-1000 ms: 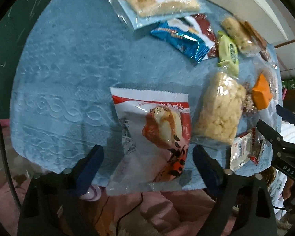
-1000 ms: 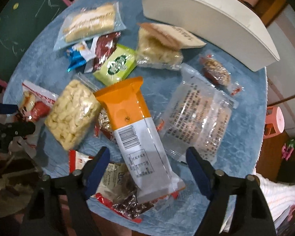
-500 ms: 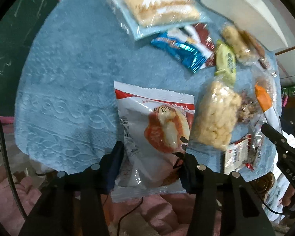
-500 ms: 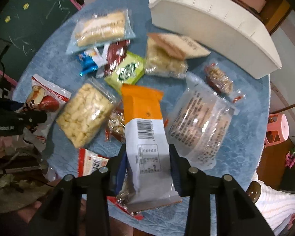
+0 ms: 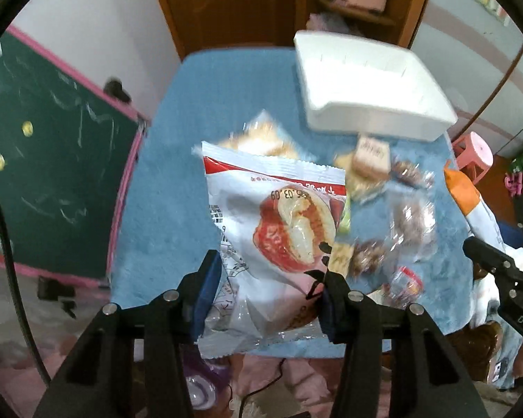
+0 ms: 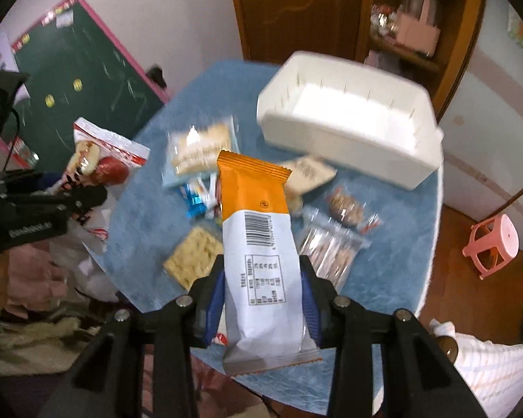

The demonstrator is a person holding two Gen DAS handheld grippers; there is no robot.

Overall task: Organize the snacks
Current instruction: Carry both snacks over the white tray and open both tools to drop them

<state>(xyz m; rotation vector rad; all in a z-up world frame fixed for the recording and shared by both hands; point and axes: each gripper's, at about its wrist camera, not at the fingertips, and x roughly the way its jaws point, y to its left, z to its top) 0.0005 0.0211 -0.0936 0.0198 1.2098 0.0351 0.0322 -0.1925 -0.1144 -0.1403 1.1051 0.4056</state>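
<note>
Left gripper (image 5: 266, 289): my fingers are clamped on the lower half of the bun bag (image 5: 275, 240), which stands up between them, red stripe at the top.
Right gripper (image 6: 261, 299): clenched on the white lower part of the orange bar (image 6: 258, 244); its orange end points up and away from me.
Bun bag, position: held above the near edge of the blue table (image 5: 177, 181), in front of the blurred sandwich pack (image 5: 261, 139).
Orange bar, position: in the air over the loose snacks, between me and the white bin (image 6: 352, 122).
Change: a second ago both sets of fingers stood spread around packets lying flat on the cloth; half a second ago they had pinched; now both packets are lifted and the cameras tilt up toward the room.
Bin: at the far side of the table, open and tipped toward me.
Left on table: crackers (image 6: 195, 254), a clear wafer pack (image 6: 331, 254), a nut pack (image 6: 347, 205), a blue packet (image 6: 198, 195), a beige packet (image 6: 308, 170).
Surroundings: chalkboard (image 5: 38, 160) at left, pink stool (image 6: 493, 244) at right, wooden door (image 6: 296, 10) behind.
</note>
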